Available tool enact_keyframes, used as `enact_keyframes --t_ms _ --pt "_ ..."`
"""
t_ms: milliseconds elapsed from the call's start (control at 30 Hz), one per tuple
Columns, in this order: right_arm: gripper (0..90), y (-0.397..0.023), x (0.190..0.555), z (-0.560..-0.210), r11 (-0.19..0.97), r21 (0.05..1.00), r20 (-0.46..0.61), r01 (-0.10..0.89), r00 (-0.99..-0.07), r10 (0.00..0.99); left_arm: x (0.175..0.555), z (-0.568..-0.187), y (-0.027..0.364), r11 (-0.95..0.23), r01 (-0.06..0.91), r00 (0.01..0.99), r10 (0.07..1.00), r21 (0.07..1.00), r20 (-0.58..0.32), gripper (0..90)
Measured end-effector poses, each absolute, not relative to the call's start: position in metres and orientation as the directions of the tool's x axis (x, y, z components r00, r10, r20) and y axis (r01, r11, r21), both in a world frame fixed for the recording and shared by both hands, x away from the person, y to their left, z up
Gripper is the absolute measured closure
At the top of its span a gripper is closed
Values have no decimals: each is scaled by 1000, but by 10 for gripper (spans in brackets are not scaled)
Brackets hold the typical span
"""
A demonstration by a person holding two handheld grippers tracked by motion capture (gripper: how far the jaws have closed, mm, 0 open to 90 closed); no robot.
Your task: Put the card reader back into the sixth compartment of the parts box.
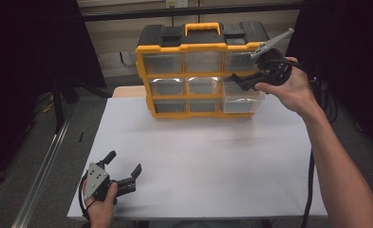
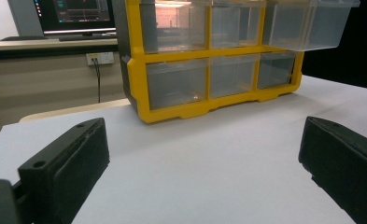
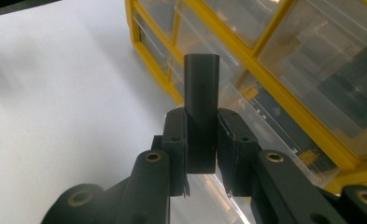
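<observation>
A yellow and black drawer organizer [image 1: 200, 46] with clear drawers stands at the back of the white table [image 1: 198, 161]. Its right-hand middle drawer [image 1: 242, 99] is pulled out. My right gripper [image 1: 243, 81] hovers just above that drawer, shut on a small black rectangular block [image 3: 201, 84] that sticks out past the pads; the organizer [image 3: 284, 70] lies close behind it. My left gripper [image 1: 124, 162] rests near the table's front left corner, open and empty. From it, the organizer [image 2: 172, 114] and the open drawer [image 2: 307, 23] stand ahead.
A person's right forearm [image 1: 336, 161] reaches in along the right edge of the table. A dark cable [image 1: 310, 190] hangs beside it. A metal rail [image 1: 46, 166] runs along the floor on the left. A monitor [image 2: 76, 14] sits on a shelf behind.
</observation>
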State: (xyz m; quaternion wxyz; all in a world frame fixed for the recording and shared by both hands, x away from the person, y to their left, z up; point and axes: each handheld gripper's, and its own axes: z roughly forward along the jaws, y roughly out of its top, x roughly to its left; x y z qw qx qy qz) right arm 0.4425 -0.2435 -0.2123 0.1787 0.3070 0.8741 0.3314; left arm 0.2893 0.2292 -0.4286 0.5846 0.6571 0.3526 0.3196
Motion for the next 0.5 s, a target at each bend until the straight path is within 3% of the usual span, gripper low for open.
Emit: enact_keyframes --t_ms 500 --pt "739 -246 468 -215 613 607 -116 505 -707 697 289 -428 229 -69 87 555 832 994 9 19"
